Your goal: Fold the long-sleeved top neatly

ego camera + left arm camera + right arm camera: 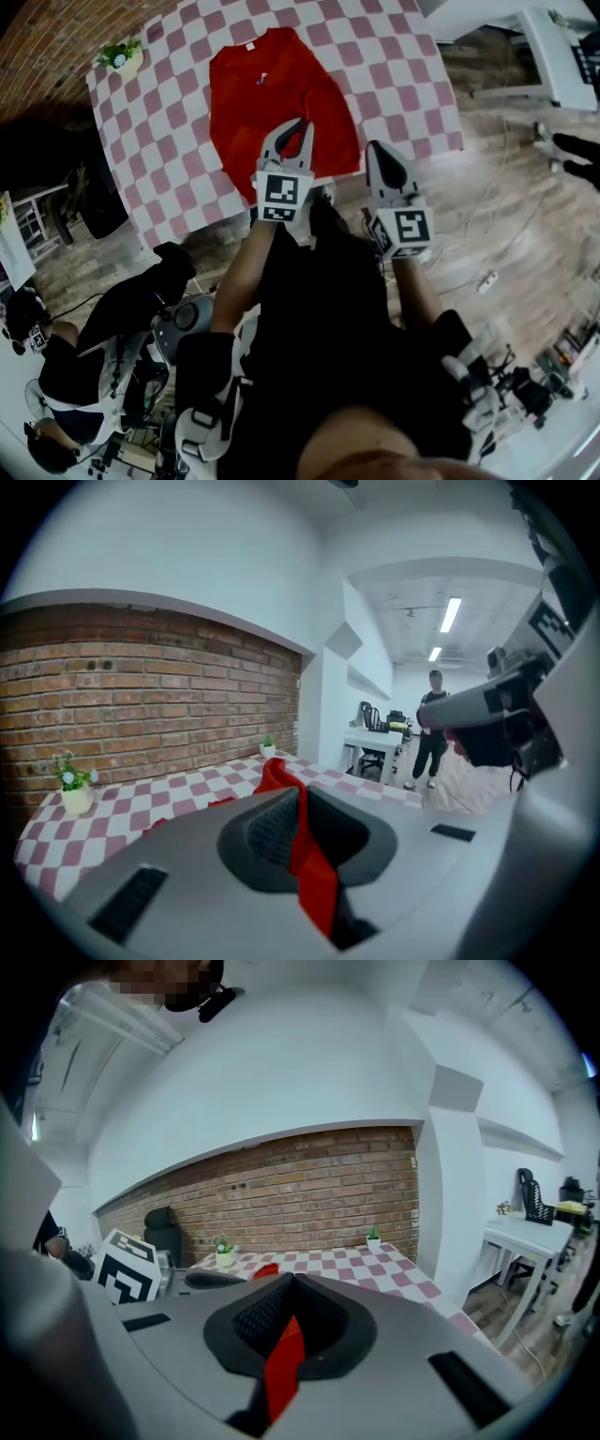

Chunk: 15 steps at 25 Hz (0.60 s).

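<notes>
The red long-sleeved top (272,103) lies spread on the pink-and-white checked table (169,141), its lower part bunched toward the near edge. My left gripper (298,129) is over the top's lower middle. In the left gripper view a strip of the red top (305,850) runs between the closed jaws of the left gripper (298,799). My right gripper (378,150) hangs at the table's near edge beside the hem. In the right gripper view a thin fold of the red top (283,1363) is pinched in the right gripper (287,1288).
A small potted plant (122,56) stands on the table's far left corner. A white desk (553,47) is at the right, with cables on the wood floor. A person crouches at lower left (66,375). Another person (431,733) stands far off.
</notes>
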Available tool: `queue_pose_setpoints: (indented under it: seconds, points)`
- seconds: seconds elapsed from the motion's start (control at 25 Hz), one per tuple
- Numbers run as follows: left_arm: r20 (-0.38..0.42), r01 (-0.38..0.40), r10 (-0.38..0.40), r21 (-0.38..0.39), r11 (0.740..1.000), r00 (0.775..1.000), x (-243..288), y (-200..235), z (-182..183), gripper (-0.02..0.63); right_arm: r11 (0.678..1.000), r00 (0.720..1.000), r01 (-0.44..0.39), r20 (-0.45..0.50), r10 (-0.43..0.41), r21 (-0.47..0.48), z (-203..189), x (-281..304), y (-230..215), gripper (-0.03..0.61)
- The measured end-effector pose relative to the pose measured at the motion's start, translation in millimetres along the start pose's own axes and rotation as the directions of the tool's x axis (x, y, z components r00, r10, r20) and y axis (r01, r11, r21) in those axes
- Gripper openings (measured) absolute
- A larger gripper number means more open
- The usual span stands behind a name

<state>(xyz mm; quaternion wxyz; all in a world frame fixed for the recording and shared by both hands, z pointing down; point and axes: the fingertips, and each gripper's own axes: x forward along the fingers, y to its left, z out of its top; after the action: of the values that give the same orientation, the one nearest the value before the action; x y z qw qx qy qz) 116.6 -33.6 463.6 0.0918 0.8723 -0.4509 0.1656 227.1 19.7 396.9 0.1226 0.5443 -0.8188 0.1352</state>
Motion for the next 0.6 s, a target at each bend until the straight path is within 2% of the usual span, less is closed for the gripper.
queue_pose_setpoints:
  seconds: [0.32,0.6]
  points:
    - [-0.125,0.069,-0.063,0.045,0.997,0.990,53,-73,-74,0.029,1.000,0.999,0.024,-0.042,-0.023,0.020,-35,-21,-52,0.008]
    - [-0.231,0.113,-0.106,0.019,0.993,0.967,72,-113,-147,0.031,0.999,0.998,0.019,-0.063,-0.016,0.045,-55,-28,-69,0.008]
